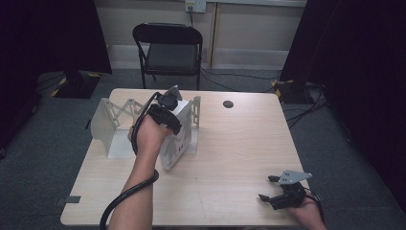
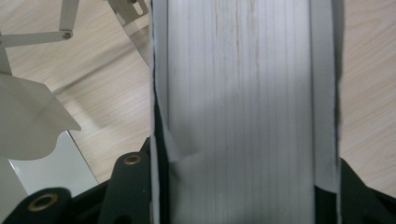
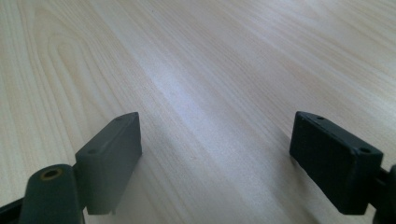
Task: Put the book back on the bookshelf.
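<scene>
White book (image 1: 176, 139) is clamped between the jaws of the left gripper (image 1: 168, 109) and stands tilted inside the metal rack (image 1: 106, 125), so it seems nearly placed and only release remains, while the right gripper (image 1: 274, 188) rests wide open, well apart from the rack.

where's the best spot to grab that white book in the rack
Take the white book by its upper edge, coming from above. It stands leaning in the expanding rack, so only the top is free. The left gripper already clamps it there, covers between its fingers.
</scene>
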The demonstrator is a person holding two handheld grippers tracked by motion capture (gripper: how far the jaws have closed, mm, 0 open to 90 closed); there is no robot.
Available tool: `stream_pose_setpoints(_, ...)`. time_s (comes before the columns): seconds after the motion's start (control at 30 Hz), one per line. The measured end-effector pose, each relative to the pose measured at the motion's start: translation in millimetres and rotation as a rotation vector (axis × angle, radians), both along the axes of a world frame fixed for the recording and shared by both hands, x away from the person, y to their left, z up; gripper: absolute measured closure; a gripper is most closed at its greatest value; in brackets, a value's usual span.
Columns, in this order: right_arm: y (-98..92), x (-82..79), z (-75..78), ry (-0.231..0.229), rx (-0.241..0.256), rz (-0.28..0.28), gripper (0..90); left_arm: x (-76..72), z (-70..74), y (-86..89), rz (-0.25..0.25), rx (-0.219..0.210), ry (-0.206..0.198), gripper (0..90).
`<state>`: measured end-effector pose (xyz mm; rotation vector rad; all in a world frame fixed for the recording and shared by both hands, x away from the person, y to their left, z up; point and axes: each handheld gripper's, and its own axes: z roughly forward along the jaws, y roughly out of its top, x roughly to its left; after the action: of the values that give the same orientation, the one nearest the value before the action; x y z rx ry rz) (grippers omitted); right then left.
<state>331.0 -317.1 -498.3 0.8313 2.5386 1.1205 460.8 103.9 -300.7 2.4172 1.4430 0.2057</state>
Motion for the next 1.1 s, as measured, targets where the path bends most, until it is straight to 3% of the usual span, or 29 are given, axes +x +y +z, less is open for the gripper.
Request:
stream_pose_setpoints(0.1, 0.0, 0.0, 0.1, 0.001, 0.000, 0.000, 16.2, 2.2, 0.0, -1.1, -0.008, 0.011, 0.001, 53.0)
stream_pose_setpoints(0.3, 0.0, 0.0, 0.0, 0.001, 0.000, 0.000, 16.2, 6.3, -2.1, -3.5, 0.030, -0.002, 0.008, 53.0)
stream_pose_setpoints(0.5, 0.0, -0.1, 0.2, 0.003, -0.001, -0.001, 16.2, 10.8, -0.9, -8.9, 0.011, 0.023, -0.010, 53.0)
stream_pose_setpoints(0.7, 0.1, -0.1, 0.0, 0.001, -0.001, 0.000, 16.1, 15.5, -1.6, -12.5, 0.042, 0.007, -0.011, 53.0)
stream_pose_setpoints(0.8, 0.1, -0.1, 0.0, 0.001, 0.000, 0.000, 16.1, 17.1, -1.6, -14.3, 0.020, 0.019, -0.016, 53.0)
stream_pose_setpoints(0.9, 0.1, -0.2, 0.1, 0.002, 0.000, -0.001, 16.1, 19.1, -2.8, -14.6, 0.040, -0.002, -0.003, 53.0)
stream_pose_setpoints(1.1, 0.1, -0.2, 0.1, 0.002, 0.000, -0.001, 16.1, 22.6, -3.7, -16.3, 0.036, 0.005, -0.019, 53.1)
